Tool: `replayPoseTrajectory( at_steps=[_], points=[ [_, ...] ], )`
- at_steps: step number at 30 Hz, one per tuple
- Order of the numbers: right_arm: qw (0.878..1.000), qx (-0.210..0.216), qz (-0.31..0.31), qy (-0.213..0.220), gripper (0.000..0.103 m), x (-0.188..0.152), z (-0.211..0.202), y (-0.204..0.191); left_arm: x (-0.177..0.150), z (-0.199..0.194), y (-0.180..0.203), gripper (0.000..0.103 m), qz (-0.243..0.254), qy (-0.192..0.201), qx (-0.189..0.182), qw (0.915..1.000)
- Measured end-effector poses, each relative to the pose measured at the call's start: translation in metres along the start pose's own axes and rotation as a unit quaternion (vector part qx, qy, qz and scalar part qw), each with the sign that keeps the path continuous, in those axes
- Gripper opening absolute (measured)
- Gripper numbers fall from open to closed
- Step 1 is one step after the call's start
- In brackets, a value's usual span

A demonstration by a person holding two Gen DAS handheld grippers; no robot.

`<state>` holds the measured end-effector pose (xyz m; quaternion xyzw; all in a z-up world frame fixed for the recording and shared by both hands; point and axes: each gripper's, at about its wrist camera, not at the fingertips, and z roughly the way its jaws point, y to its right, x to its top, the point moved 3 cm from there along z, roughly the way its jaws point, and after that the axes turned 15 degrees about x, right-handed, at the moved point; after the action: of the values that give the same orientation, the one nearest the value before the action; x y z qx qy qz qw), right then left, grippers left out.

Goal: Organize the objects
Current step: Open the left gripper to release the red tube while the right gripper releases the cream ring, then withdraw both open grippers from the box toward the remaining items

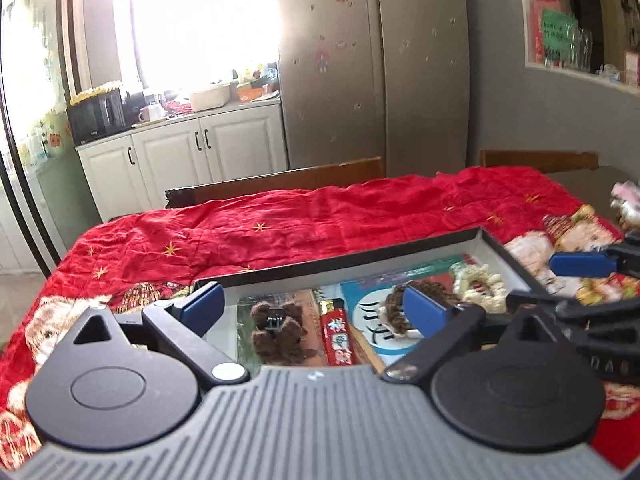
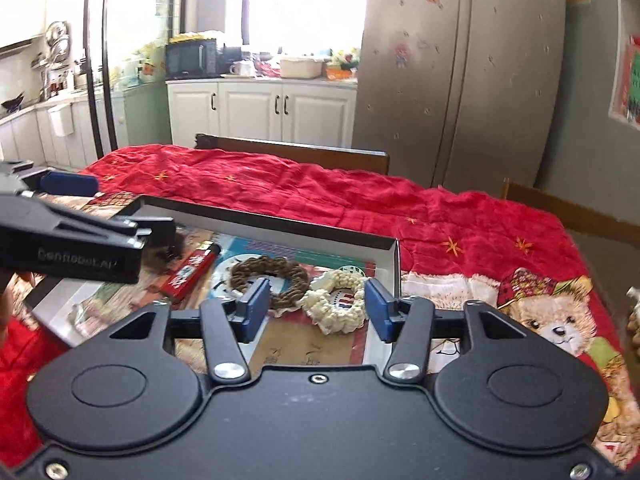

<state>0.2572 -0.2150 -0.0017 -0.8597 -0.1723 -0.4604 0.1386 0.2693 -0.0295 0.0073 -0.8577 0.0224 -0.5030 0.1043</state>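
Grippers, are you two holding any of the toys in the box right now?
No. The left gripper and the right gripper are both open and empty, above the box.

tray near edge (image 2: 52, 312): your right gripper's body is hiding it.
brown furry clip (image 2: 160, 258): your left gripper (image 2: 70, 216) is covering most of it in the right view.
brown ring (image 1: 396, 308): your left gripper's blue pad (image 1: 424, 310) is hiding part of it.
things at table's right edge (image 1: 628, 200): the frame is cutting them off and they are blurring beyond telling.
lighter label (image 1: 338, 338): you are seeing print too small to read.
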Motion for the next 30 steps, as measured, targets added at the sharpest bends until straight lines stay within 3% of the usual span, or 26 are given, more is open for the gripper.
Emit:
replayPoseTrajectory(
  at_steps=[2,6,9,13,20,28,30],
  points=[
    [1.000,-0.007,-0.012,0.011,0.067,-0.002,-0.013,-0.010,-0.001,-0.008,-0.007,0.100,-0.023,-0.006,-0.018,0.9995],
    [1.000,0.011,0.000,0.013,0.072,-0.007,-0.036,-0.019,-0.009,-0.022,-0.024,0.100,-0.065,-0.012,-0.039,0.9971],
    [1.000,0.017,0.010,0.010,0.083,-0.016,-0.052,-0.022,-0.019,-0.032,-0.036,0.101,-0.086,-0.017,-0.046,0.9951],
    [1.000,0.016,0.027,0.006,0.084,-0.033,-0.073,-0.021,-0.038,-0.042,-0.049,0.102,-0.084,-0.034,-0.043,0.9950],
    [0.999,0.006,0.036,0.001,0.084,-0.058,-0.102,-0.020,-0.068,-0.067,-0.060,0.102,-0.055,-0.027,-0.039,0.9974],
    [1.000,0.007,0.014,-0.021,0.078,-0.089,-0.115,-0.032,-0.093,-0.076,-0.047,0.102,-0.010,-0.028,-0.057,0.9979],
    [1.000,0.006,0.005,-0.025,0.075,-0.098,-0.115,-0.037,-0.099,-0.075,-0.042,0.097,-0.005,-0.033,-0.064,0.9974]
  ],
)
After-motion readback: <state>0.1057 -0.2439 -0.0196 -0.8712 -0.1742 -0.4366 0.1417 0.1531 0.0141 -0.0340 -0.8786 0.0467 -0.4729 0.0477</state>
